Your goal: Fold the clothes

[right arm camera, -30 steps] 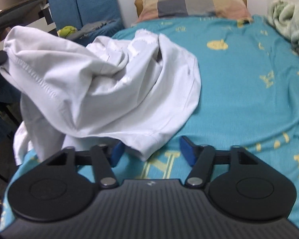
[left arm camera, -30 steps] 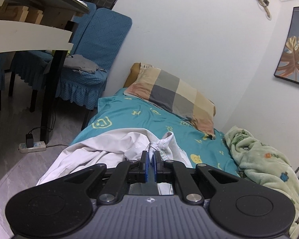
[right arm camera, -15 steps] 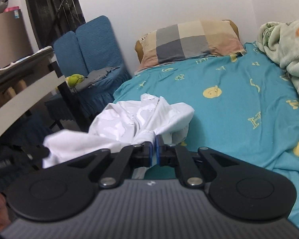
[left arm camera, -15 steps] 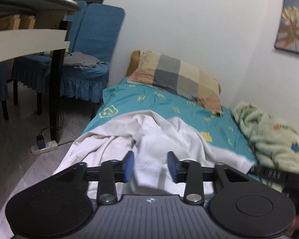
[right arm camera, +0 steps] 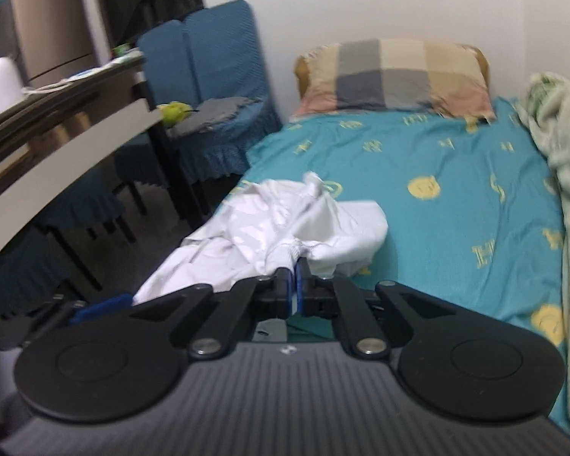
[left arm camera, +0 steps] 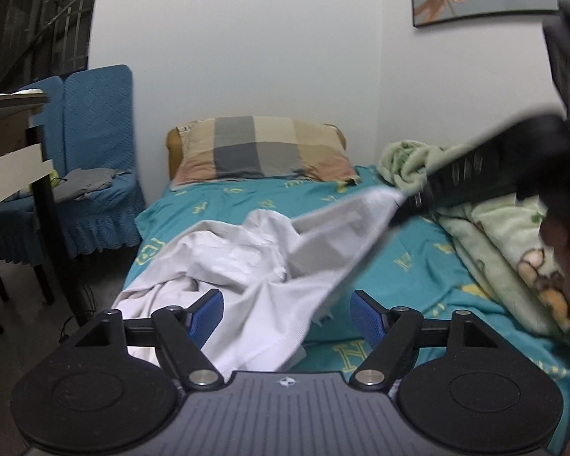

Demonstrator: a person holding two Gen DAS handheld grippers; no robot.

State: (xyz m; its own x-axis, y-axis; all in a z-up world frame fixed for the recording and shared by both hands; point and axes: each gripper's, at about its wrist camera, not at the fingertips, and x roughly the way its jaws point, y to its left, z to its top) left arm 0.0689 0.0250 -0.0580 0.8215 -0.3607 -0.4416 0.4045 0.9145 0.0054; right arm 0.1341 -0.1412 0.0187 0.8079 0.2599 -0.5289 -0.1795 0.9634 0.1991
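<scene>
In our left view, the left gripper [left arm camera: 287, 313] has just been opening: its fingers [left arm camera: 208, 314] stand spread, clear of the white garment [left arm camera: 247, 266] draped between them on the bed [left arm camera: 418, 266]. In our right view, the right gripper [right arm camera: 293, 292] has fingers pressed together, pinching the garment's near edge and lifting it at the bed's near left.

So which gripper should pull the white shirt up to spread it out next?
The right gripper, probably. Its jaws are shut on an edge of the white shirt, lifting it off the teal bedsheet. The left gripper has just been opening; cloth lies between its pads unpinched, so it must regrip first.
</scene>
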